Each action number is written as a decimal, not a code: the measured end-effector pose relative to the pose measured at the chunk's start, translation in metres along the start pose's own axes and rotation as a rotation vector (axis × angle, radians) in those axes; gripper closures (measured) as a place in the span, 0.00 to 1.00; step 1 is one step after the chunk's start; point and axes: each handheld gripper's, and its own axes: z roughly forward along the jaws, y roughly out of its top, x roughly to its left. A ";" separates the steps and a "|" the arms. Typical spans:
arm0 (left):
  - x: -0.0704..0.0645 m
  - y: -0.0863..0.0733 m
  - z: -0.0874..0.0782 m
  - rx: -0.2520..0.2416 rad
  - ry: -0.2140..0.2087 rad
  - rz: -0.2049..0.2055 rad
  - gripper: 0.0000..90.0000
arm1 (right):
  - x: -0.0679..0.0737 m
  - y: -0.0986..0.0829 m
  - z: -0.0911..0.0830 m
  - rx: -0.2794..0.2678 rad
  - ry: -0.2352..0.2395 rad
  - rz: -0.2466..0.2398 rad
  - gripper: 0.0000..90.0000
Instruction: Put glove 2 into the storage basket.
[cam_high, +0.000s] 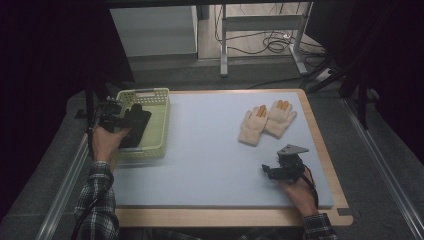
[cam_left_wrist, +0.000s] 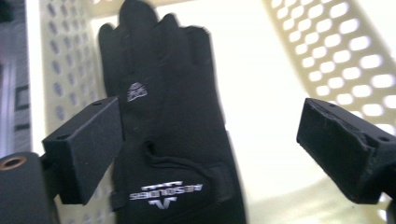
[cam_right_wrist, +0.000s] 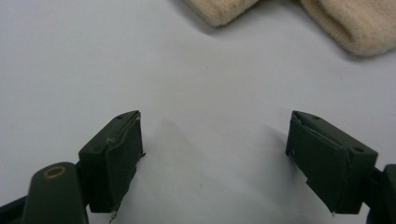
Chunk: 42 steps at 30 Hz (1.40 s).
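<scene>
You worked at a wooden table (cam_high: 327, 150) covered by a pale blue-grey mat (cam_high: 210, 150), with dim, even light over it and deep shadow along both sides. Grey carpet (cam_high: 390, 165) lay around the table, and metal rails (cam_high: 385, 165) ran along its left and right edges. Beyond the far edge stood a white cabinet (cam_high: 152, 30) and the grey metal legs of a frame (cam_high: 223, 45), with dark cables (cam_high: 272, 42) looped on the lighter floor beneath it.
</scene>
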 end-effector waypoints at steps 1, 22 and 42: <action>-0.002 -0.001 -0.002 -0.020 -0.015 -0.004 0.07 | 0.000 0.000 0.000 0.000 0.000 0.000 0.20; -0.080 -0.017 -0.035 -0.114 -0.147 0.245 0.00 | 0.000 0.000 0.000 0.003 0.000 0.000 0.20; -0.169 -0.054 -0.037 -0.175 -0.321 0.450 0.00 | 0.000 0.000 0.000 0.002 0.000 -0.002 0.20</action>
